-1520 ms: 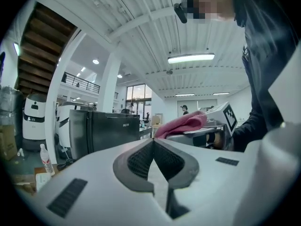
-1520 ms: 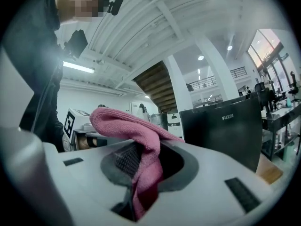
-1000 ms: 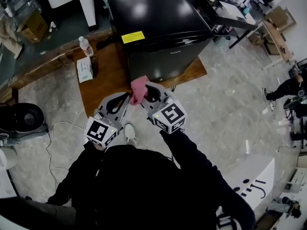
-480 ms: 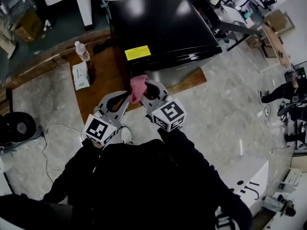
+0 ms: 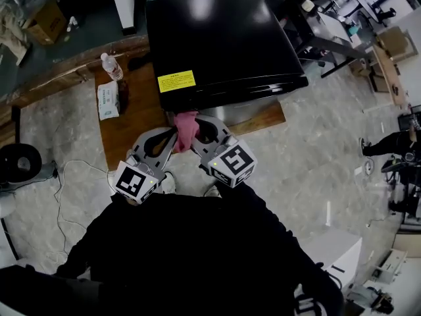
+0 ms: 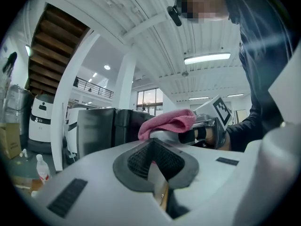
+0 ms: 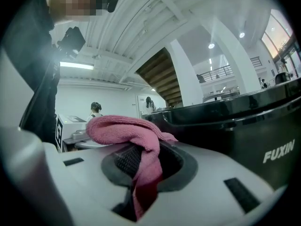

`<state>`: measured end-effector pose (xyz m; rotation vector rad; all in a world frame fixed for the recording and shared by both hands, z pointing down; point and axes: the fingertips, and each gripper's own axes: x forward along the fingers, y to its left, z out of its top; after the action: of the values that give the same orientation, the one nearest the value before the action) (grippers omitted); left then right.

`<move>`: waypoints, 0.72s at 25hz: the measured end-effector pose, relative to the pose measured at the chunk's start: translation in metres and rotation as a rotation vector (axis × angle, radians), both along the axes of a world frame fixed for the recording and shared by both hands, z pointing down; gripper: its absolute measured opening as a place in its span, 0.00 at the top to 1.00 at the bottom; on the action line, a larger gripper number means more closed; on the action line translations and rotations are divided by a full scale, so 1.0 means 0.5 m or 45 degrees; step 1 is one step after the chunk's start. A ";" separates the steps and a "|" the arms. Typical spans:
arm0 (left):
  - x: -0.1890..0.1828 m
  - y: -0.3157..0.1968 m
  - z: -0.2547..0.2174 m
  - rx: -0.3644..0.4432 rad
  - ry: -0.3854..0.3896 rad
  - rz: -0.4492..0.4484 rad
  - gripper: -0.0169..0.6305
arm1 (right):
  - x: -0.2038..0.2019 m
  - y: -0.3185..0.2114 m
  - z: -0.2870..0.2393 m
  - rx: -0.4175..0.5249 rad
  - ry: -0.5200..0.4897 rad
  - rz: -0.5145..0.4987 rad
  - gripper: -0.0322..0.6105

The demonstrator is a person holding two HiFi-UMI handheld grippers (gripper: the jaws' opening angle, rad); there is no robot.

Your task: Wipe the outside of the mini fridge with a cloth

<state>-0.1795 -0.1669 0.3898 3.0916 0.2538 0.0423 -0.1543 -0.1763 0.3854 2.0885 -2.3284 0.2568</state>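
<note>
Mini fridge (image 5: 217, 41): smooth, glossy black shell that mirrors the ceiling lights. Cloth (image 5: 186, 127): soft, napped pink fabric. Board (image 5: 131, 120) beneath: matt brown wood. Floor (image 5: 316, 150): polished, mottled grey stone.

Pink cloth (image 5: 186, 125) — near black fridge (image 5: 217, 38).

My head camera looks steeply down, mini fridge (image 5: 217, 38) at frame top. Both gripper cameras peer close along their jaws, sharing the cloth (image 6: 169, 121) and mini fridge.

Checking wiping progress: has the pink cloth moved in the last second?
No, barely: against the brown wooden board, the pink cloth keeps its place.
</note>
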 end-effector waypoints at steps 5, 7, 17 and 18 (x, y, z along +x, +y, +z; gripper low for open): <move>0.051 0.053 -0.003 -0.010 -0.008 -0.082 0.97 | 0.057 0.053 -0.002 0.003 -0.010 -0.073 0.83; 0.077 0.073 -0.008 -0.005 -0.007 -0.106 0.97 | 0.087 0.077 -0.004 0.011 -0.015 -0.093 0.83; 0.237 0.184 -0.024 0.031 -0.011 -0.145 0.97 | 0.264 0.205 -0.008 0.039 -0.049 -0.113 0.83; 0.253 0.194 -0.024 0.035 -0.013 -0.147 0.97 | 0.281 0.216 -0.008 0.042 -0.053 -0.113 0.83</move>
<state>-0.0532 -0.0697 0.3780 3.1260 0.0749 0.0579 -0.0137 -0.0685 0.3813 2.0057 -2.4578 0.2654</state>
